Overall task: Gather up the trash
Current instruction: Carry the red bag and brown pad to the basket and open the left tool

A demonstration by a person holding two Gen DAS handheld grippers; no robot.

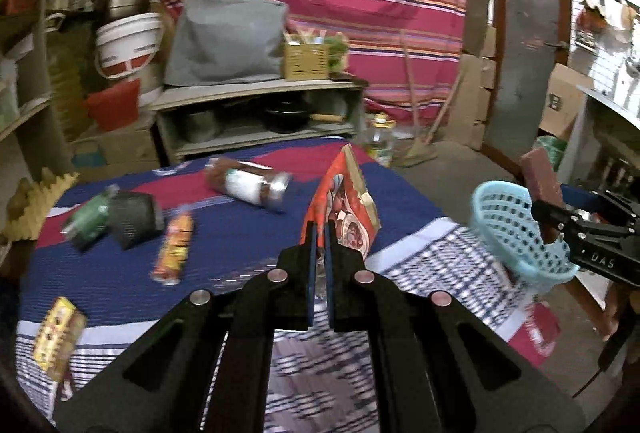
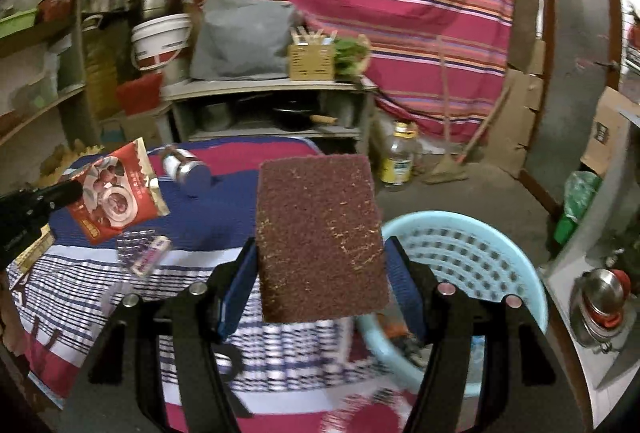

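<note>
The right claw (image 2: 320, 273) grips a maroon scouring pad (image 2: 320, 233) just left of the blue basket (image 2: 472, 253); the left claw (image 1: 319, 233), pinching a red wrapper (image 1: 344, 205), sits farther left above the surface (image 1: 240, 241).

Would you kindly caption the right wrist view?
Right gripper holding a maroon scouring pad near the blue basket.

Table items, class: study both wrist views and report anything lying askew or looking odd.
The jar and the green bottle lie tipped on their sides on the tablecloth. The scouring pad in the right gripper looks worn, with pale frayed flecks.
</note>
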